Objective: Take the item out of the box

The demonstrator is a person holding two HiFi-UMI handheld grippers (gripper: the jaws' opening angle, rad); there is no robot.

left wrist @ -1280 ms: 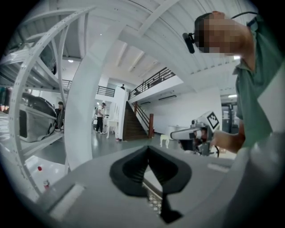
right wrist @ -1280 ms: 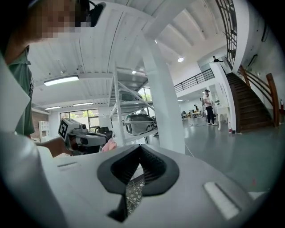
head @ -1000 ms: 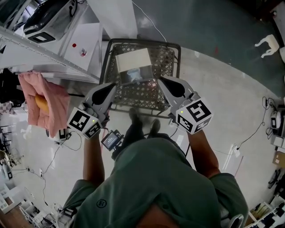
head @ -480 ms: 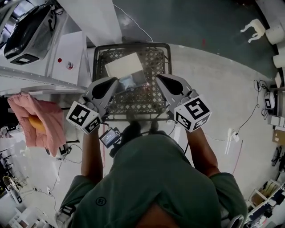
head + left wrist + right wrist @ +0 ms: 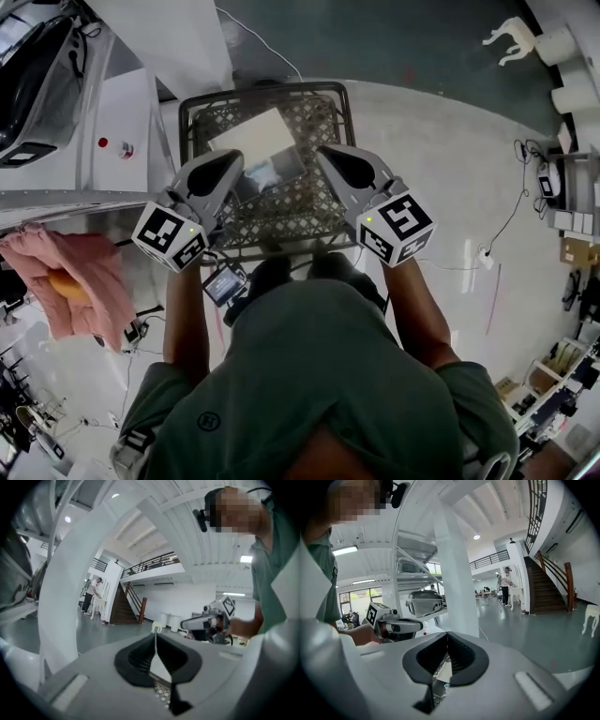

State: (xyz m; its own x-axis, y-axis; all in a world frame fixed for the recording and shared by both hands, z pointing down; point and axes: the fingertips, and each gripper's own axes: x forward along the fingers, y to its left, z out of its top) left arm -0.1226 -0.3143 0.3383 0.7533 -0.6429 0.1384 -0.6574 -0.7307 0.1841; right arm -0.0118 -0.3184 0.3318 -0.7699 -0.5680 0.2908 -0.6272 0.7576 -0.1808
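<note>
Wire basket [image 5: 267, 89] walls ring the box [image 5: 251, 139]; top open, shelf [image 5: 84, 199] crowds left.

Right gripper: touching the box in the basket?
Apart. The right gripper, in the right gripper view, has its jaws shut together on nothing and aims out at the room; the box lies below in the wire basket.
</note>
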